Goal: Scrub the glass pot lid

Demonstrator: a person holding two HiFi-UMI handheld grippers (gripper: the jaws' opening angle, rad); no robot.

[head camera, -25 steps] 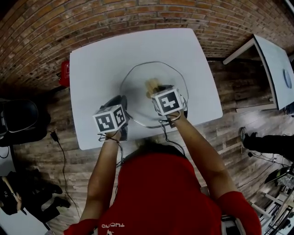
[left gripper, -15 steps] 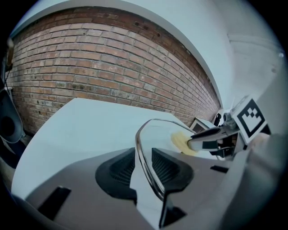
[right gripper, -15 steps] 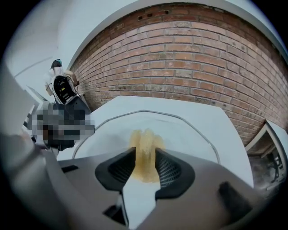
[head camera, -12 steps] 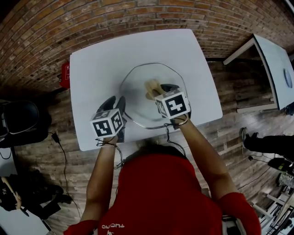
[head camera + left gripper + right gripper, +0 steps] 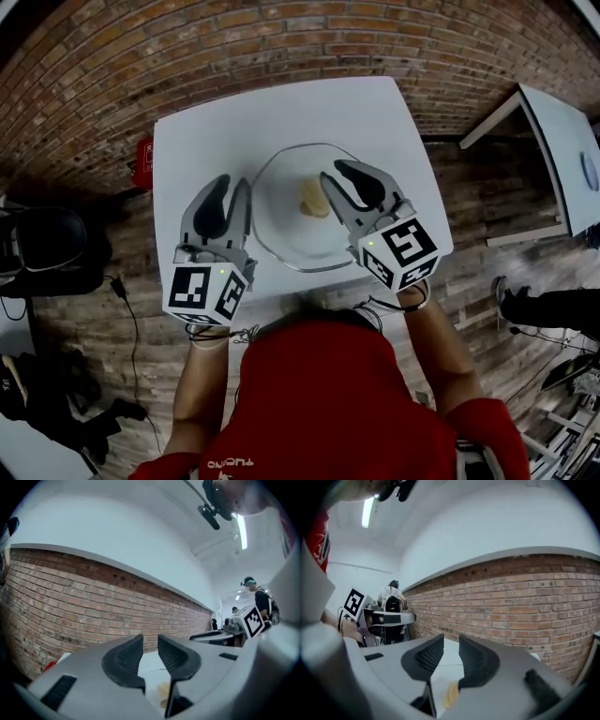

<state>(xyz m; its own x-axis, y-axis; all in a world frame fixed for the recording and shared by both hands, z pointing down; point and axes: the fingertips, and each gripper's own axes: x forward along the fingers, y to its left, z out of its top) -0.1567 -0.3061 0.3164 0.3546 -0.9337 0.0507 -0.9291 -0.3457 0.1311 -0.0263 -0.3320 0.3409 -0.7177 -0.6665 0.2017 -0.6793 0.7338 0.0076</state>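
Both our left tongs [image 5: 230, 187] and right tongs [image 5: 336, 172] hover released and empty over the worktop [image 5: 206, 141], jaws just eased inward; the glass lid [image 5: 291, 225] lies flat below, a yellow sponge [image 5: 312, 199] on it.

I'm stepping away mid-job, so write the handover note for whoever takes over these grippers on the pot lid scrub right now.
Left gripper: raised beside the lid's left edge, jaws apart and just eased in slightly, nothing between them.
Right gripper: raised over the lid's right side, jaws apart, also just eased in, empty.
Things: the glass pot lid lies flat on the white table; the yellow sponge rests on it near the middle.
Done: how much scrubbing is done cannot be told.
Left: probably regrip the sponge, steady the lid and scrub on.
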